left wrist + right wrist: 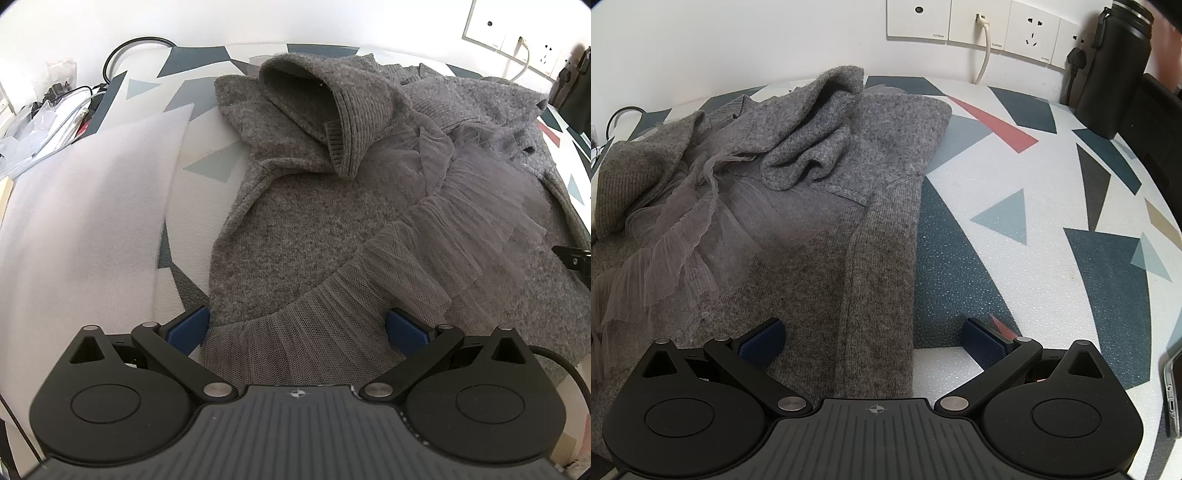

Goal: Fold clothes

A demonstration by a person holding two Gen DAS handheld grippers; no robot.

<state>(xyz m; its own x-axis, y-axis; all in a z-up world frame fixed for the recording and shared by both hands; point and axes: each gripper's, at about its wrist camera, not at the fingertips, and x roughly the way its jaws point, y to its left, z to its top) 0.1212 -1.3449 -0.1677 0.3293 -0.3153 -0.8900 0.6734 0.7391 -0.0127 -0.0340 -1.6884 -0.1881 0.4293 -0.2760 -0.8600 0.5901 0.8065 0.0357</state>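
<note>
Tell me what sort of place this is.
Probably a room at home or an office: a table with a patterned cloth against a white wall, wall sockets, and a grey sweater laid out for folding.

The grey garment (295, 236) looks fuzzy matt knit with sheer mesh ruffles (369, 295), the surface (1034, 206) pebbled and patterned, each tool's pads (982, 345) ribbed blue.

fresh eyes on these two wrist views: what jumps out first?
A rumpled grey knit sweater with a sheer tulle ruffle running diagonally across it fills the middle of the patterned table cover. Both the left gripper and the right gripper have jaws open at its near hem. Wall sockets line the back.
</note>
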